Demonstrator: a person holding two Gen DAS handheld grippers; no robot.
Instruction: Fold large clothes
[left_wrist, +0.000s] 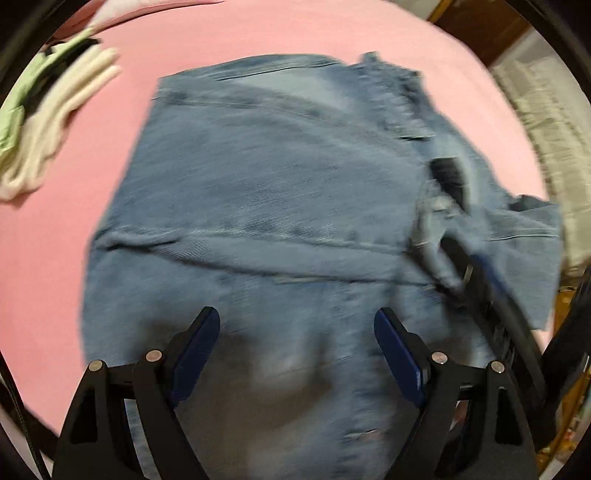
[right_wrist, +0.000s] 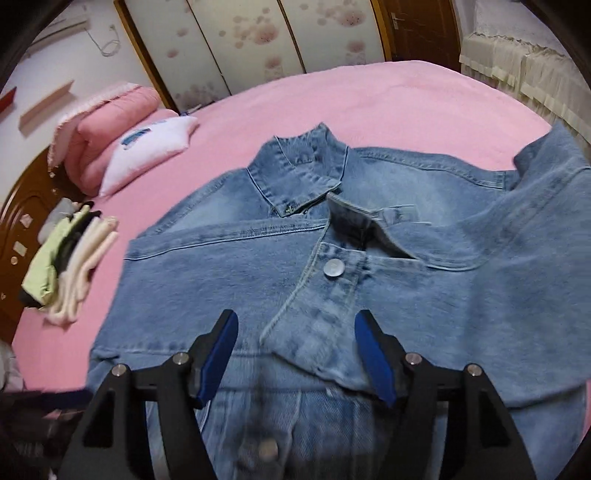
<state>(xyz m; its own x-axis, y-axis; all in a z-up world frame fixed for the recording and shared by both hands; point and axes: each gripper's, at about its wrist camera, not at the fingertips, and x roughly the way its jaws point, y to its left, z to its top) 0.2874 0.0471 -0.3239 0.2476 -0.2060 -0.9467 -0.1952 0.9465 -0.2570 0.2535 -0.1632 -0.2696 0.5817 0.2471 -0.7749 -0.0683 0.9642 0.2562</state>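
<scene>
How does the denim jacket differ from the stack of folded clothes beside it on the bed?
The denim jacket is one large blue garment, spread out mid-bed; the stack of folded clothes is several small green, dark and cream pieces. The jacket lies only partly folded; the stack is compact. Both rest on the pink bedspread.

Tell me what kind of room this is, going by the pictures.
Most likely a bedroom. A denim jacket lies spread on a bed under a pink sheet, with a rolled pink quilt and a white pillow near a wooden headboard, and a stack of folded clothes beside them.
</scene>
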